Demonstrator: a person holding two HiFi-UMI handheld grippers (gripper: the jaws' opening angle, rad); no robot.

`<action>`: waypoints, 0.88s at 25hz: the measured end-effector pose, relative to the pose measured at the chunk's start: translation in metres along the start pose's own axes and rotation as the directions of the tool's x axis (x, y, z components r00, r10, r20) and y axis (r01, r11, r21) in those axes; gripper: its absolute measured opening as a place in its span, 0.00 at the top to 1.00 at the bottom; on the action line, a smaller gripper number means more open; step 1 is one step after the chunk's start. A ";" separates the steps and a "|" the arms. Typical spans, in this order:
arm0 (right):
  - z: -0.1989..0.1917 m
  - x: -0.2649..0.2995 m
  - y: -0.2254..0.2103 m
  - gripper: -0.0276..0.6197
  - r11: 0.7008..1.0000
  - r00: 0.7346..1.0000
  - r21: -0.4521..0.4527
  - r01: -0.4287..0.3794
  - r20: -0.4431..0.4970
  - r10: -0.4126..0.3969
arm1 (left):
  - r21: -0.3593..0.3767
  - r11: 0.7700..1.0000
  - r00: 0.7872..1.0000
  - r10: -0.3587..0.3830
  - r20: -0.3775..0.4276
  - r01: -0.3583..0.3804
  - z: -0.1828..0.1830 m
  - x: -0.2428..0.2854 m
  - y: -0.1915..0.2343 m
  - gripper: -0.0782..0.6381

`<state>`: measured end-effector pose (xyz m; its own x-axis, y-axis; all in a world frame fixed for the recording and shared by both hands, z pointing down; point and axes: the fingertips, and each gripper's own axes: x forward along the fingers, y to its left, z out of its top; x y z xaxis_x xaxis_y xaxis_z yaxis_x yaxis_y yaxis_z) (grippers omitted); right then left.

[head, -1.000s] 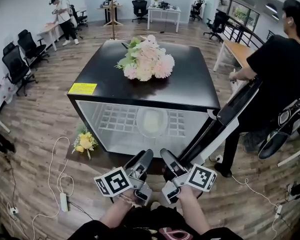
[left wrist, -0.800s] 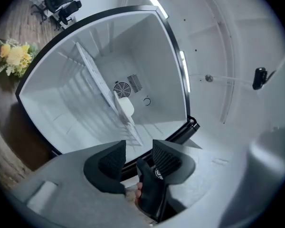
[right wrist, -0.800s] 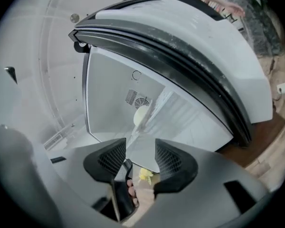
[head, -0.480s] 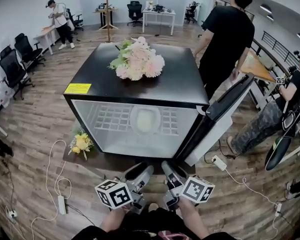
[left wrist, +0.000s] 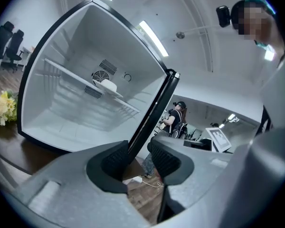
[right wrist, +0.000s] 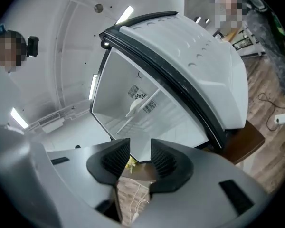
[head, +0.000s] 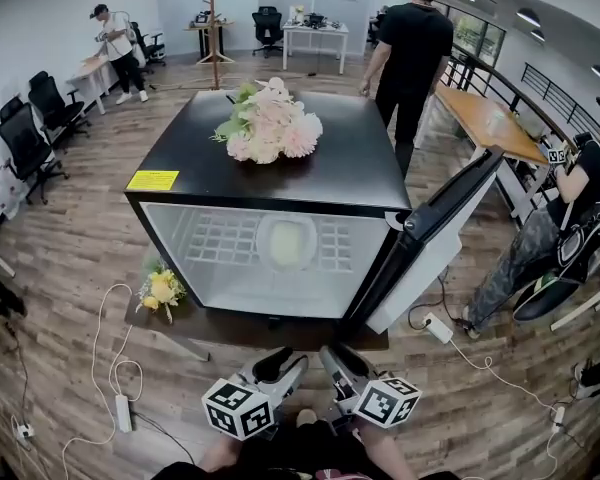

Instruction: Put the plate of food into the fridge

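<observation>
A: Biggest first?
B: Fridge [head: 270, 168], black top, open front facing the head view. Door [head: 432, 230] swung out to the right, white lining showing.

A: Anyone near?
B: 1 person [head: 412, 43] in black, standing just past the far right corner.

A: On top?
B: Pink flowers [head: 270, 123], lying about mid-top, toward the back.

A: Inside?
B: 1 wire shelf [head: 230, 240] across the white cavity. Plate [head: 287, 243] resting on it, about the middle, white and oval. Too small to tell what lies on the plate.

A: Grippers?
B: Both low at the near edge, side by side, well apart from the fridge, aimed at the opening. Left gripper [head: 283, 364]: jaws apart and closing, nothing between them, only the far door edge seen through the gap. Right gripper [head: 338, 360]: the same, jaws apart and closing, empty, open cavity and plate beyond.

A: Smaller bits?
B: Yellow flowers [head: 160, 290] down by the left front corner of the fridge. White cable [head: 105, 338] looping over the wood floor nearby, with a power strip [head: 126, 408] at the near end. Yellow label [head: 152, 180] stuck on the near left corner of the top.
</observation>
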<state>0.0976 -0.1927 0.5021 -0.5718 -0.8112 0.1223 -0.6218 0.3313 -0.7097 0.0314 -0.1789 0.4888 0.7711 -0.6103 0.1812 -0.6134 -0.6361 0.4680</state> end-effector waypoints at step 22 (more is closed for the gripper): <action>-0.040 -0.014 -0.032 0.94 0.937 0.978 -0.293 0.193 -0.016 -0.206 | 0.118 0.993 0.989 0.045 -0.144 -0.028 -0.069 -0.004 0.002 0.83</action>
<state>0.1045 -0.1725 0.5505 -0.4397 -0.8544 0.2768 -0.8491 0.2950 -0.4382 0.0390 -0.1450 0.5480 0.7593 -0.5640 0.3247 -0.6506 -0.6701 0.3574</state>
